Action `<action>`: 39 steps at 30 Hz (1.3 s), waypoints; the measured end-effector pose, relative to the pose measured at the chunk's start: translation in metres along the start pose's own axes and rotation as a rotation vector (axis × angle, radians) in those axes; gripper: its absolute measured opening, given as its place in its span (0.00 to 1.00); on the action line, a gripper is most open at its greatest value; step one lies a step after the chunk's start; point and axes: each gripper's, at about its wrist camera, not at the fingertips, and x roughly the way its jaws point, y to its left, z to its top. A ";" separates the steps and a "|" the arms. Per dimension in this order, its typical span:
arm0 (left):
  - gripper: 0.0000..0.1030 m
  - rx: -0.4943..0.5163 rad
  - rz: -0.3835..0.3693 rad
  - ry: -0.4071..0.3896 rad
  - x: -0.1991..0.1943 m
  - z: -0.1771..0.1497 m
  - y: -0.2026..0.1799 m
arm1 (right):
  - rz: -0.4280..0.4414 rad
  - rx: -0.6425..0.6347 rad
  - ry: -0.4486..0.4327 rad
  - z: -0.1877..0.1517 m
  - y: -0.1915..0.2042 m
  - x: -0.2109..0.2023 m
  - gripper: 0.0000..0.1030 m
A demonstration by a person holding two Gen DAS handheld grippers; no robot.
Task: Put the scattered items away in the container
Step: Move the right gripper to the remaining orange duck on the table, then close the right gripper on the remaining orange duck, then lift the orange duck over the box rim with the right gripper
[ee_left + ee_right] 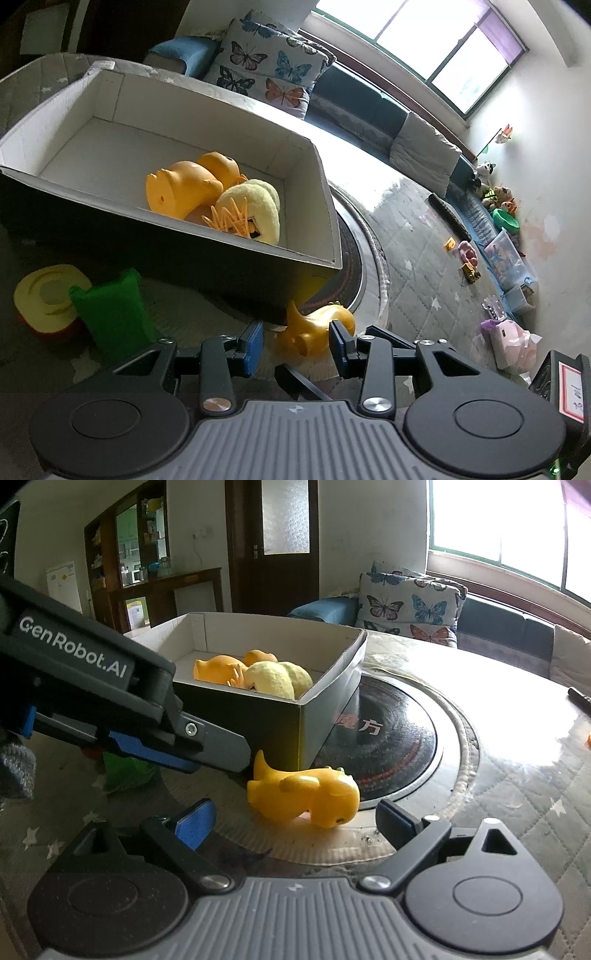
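While my left claw (295, 341) and right claw (295, 821) both gape empty, the orange duck (306, 794) lies on the desk (498, 794) just near the box (295, 720), between each claw's fingers

My left tongs (295, 343): fingers spread, nothing held, reaching in low. My right tongs (295, 821): fingers wide apart, nothing held.

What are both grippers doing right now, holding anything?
Left gripper: open, empty, fingers either side of the orange duck toy lying on the table.
Right gripper: open, empty, facing the same duck.
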 end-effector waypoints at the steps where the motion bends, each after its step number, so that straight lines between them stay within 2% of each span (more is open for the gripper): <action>1: 0.40 0.000 -0.005 0.005 0.001 0.000 0.000 | 0.001 0.003 0.001 0.000 -0.001 0.001 0.91; 9: 0.40 -0.013 -0.023 0.035 0.014 0.003 0.000 | 0.012 0.013 0.012 0.000 -0.006 0.009 0.87; 19: 0.39 -0.012 -0.032 0.062 0.025 0.003 0.000 | 0.025 0.005 0.018 0.002 -0.003 0.014 0.74; 23: 0.34 -0.007 -0.041 0.065 0.025 0.001 0.000 | 0.024 0.001 0.017 0.000 0.000 0.013 0.69; 29: 0.28 0.001 -0.048 0.063 0.019 -0.004 0.002 | 0.009 -0.006 0.013 -0.004 0.006 0.007 0.68; 33: 0.28 -0.004 -0.066 0.061 0.010 -0.007 0.002 | 0.008 -0.016 0.002 -0.005 0.010 -0.002 0.68; 39: 0.28 0.021 -0.091 0.010 -0.015 -0.003 -0.006 | -0.011 -0.058 -0.056 0.009 0.018 -0.022 0.68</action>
